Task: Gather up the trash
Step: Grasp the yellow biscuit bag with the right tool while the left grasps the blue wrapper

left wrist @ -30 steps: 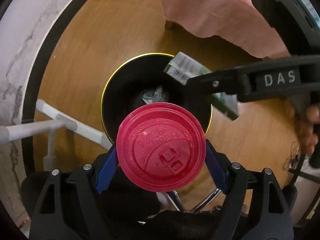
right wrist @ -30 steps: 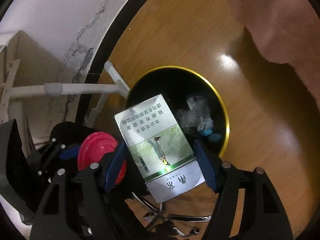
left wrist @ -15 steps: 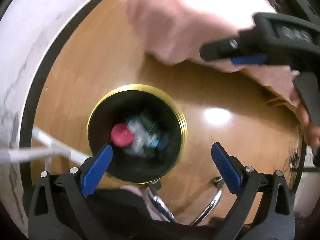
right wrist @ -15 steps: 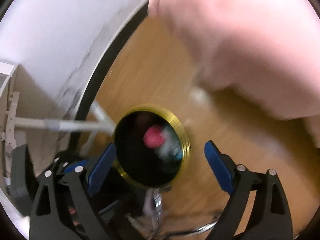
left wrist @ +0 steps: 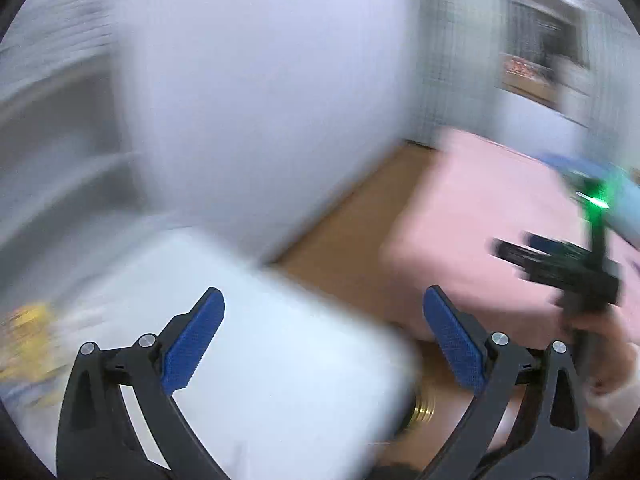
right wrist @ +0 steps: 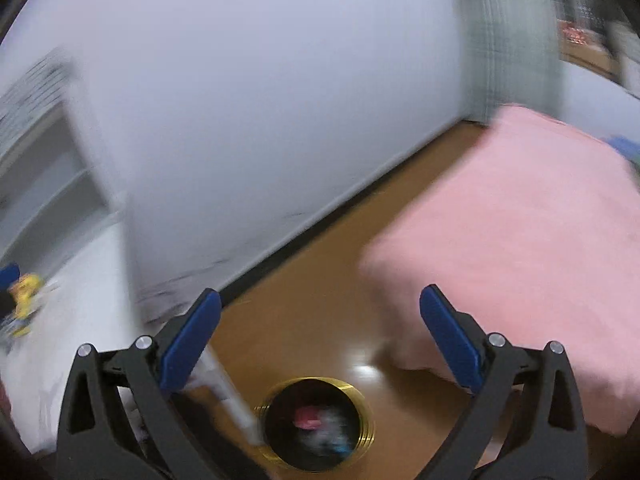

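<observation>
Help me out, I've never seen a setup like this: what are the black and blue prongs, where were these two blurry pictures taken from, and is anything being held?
No machine here: a person carries a hand-held gripper in each hand, each with a camera looking along its blue-padded fingers. One picture comes from the left gripper, standing open and empty. The other comes from the right gripper, whose fingers are opening, also empty. Below it stands a gold-rimmed bin on the wooden floor, something pink blurred inside. A pink bedcover lies beside it.

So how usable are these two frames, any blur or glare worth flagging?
Left wrist view: heavy motion blur smears the white tabletop and pink bedding; only the left tool is sharp. Right wrist view: similar blur, a glare spot on the floor, bin contents smeared; fisheye bends the wall line.
</observation>
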